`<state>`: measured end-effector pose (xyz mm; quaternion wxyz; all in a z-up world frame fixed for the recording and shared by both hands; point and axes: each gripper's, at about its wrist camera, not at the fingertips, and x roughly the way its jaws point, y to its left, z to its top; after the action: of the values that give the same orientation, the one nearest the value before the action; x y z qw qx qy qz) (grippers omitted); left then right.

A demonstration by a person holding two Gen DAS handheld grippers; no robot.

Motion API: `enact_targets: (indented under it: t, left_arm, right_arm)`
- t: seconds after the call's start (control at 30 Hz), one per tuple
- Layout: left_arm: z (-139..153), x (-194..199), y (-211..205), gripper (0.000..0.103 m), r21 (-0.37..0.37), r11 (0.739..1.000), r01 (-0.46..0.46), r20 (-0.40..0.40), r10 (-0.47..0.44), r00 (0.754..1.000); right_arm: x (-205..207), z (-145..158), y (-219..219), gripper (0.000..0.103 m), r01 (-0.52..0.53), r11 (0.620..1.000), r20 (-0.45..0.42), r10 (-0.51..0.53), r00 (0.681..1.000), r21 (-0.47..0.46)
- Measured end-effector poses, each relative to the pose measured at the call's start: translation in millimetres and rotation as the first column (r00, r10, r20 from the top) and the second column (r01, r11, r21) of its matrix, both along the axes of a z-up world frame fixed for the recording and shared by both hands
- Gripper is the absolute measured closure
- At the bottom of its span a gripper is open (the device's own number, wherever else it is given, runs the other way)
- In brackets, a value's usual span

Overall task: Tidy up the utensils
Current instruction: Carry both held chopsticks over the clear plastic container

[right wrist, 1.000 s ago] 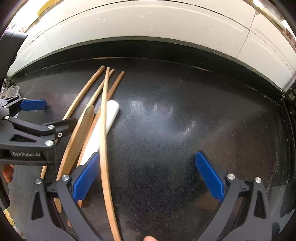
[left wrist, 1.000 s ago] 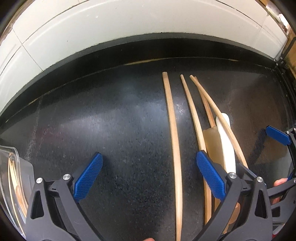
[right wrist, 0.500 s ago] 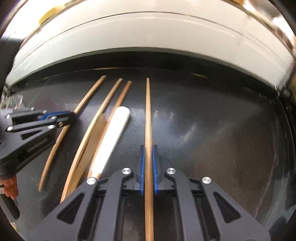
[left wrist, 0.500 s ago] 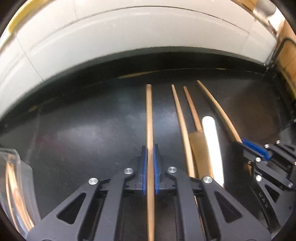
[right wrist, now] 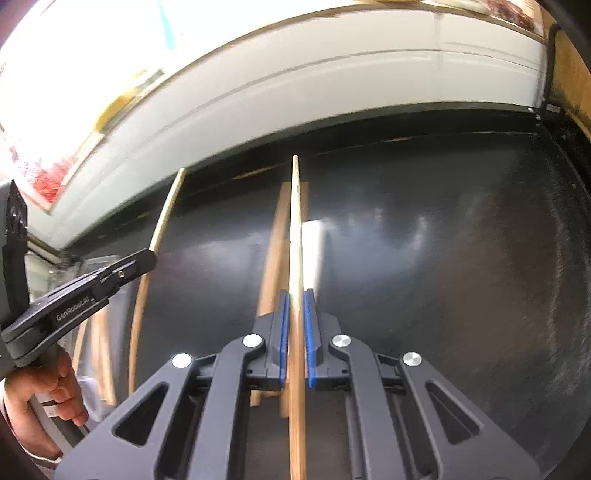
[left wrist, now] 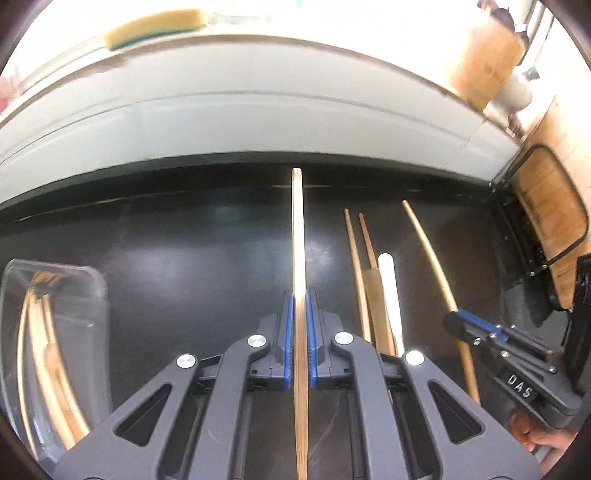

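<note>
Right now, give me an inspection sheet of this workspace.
Surface: black countertop, glossy.
Job's things: clear tray at left holding wooden utensils; two chopsticks, a wooden spatula and a white utensil lying together on the counter.
Clutter: sponge on the ledge behind, blurred.
Grippers: left gripper shut on one chopstick; right gripper shut on another chopstick.
Cables: nothing seen.
Surroundings: white tiled wall; wooden board at right.
</note>
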<state>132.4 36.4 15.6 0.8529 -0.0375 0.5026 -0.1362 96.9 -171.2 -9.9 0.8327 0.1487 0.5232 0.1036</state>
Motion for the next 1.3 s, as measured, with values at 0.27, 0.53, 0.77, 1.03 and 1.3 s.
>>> enact_targets:
  t: [0.27,0.53,0.77,1.03,1.3]
  left_arm:
    - [16,-29,105,0.097,-0.147,0.983,-0.107,-0.057,0.099,0.993]
    - [7,-69,204,0.097,-0.121,0.973,-0.195,-0.069,0.188,0.980]
    - [-1,-69,257,0.097,-0.077,0.977,-0.197,-0.083,0.191,0.978]
    - [-28,-56,308,0.097,-0.082,0.978,-0.190,-0.149,0.177,0.973]
    - [-29,-37,316,0.093,-0.077,0.978,-0.194,-0.129,0.183,0.975]
  right_arm:
    - [-29,19,88,0.095,-0.099,0.986,-0.038,0.105,0.994,0.134]
    - [-67,37,200,0.095,-0.294,0.938,-0.026,0.304,0.952,0.183]
    - [-73,34,261,0.095,-0.312,0.935,-0.024,0.321,0.947,0.168]
    - [-61,14,296,0.095,-0.248,0.959,-0.059,0.258,0.964,0.133]
    - [-50,3,305,0.094,-0.169,0.979,-0.094,0.180,0.979,0.116]
